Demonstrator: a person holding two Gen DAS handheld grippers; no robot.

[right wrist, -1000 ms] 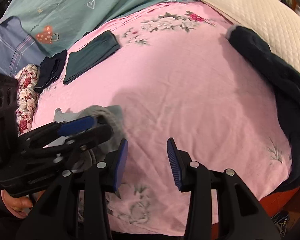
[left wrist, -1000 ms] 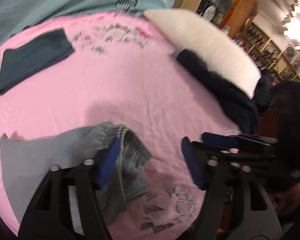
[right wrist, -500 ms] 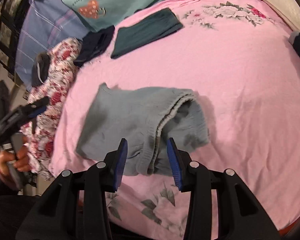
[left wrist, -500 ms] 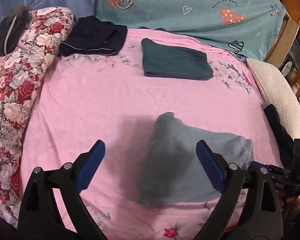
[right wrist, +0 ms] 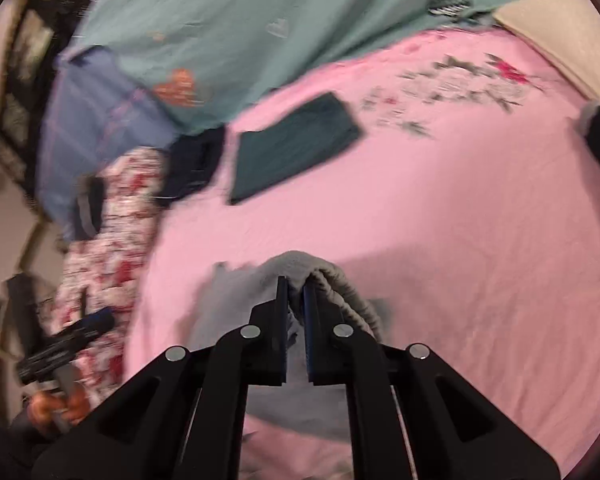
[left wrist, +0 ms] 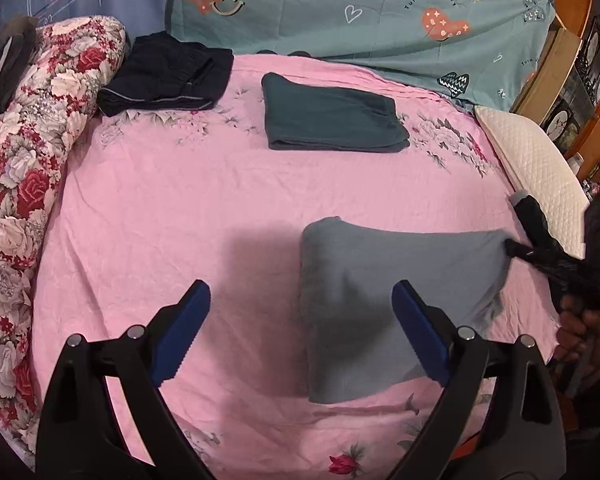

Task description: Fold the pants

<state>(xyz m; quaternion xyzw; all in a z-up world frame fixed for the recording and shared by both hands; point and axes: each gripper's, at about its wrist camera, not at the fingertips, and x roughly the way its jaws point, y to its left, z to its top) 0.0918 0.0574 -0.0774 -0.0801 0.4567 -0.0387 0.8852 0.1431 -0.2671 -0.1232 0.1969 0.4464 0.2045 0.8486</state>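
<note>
The right gripper [right wrist: 295, 286] is closing its jaws on the bunched waistband of the gray pants [left wrist: 384, 300], which are lying on the pink bed sheet [left wrist: 204, 208]. The left gripper [left wrist: 300, 332] is hanging wide open and holding nothing, with the pants lying under and just past its right finger. Folded dark green pants [left wrist: 332, 120] are sitting far ahead of both grippers.
</note>
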